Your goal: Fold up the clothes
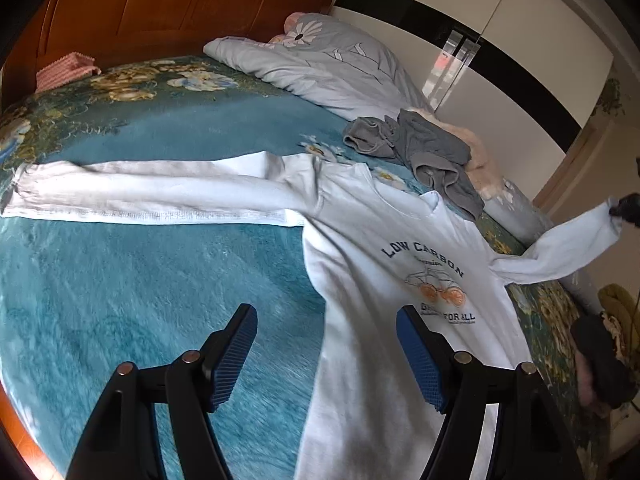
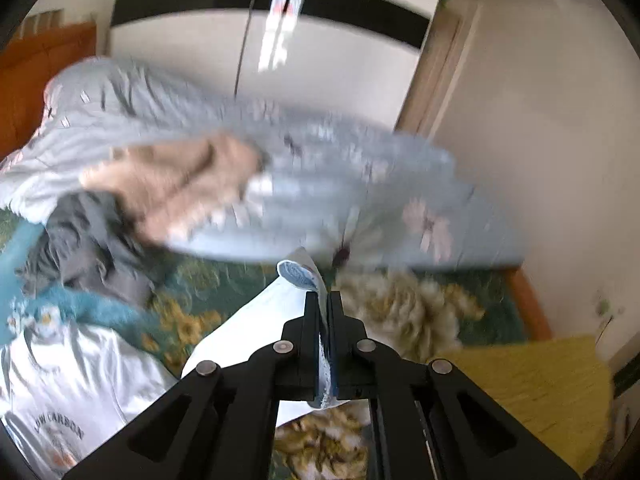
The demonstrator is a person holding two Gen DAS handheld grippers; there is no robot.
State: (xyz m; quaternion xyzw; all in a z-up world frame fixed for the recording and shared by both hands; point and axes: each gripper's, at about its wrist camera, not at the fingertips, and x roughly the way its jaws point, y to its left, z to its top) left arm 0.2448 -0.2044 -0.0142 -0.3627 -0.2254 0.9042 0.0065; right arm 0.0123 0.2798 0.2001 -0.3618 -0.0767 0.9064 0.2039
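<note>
Sweatshirt (image 1: pixel 380 280) lies print-up on blanket (image 1: pixel 140 280), not folded. One sleeve (image 1: pixel 140 196) stretched flat far left. Left gripper (image 1: pixel 326 354) hovers over hem zone, jaws wide apart, holding nothing. Grey garment (image 1: pixel 424 152) heaped beyond collar, beside quilt (image 1: pixel 340 68). Other sleeve (image 1: pixel 560 248) lifted off bed at right, cuff (image 2: pixel 298 274) pinched in right gripper (image 2: pixel 323 308), jaws closed on it. Risk: thin cuff hold may slip under pull; hard tug could drag body askew, bunch fabric.
</note>
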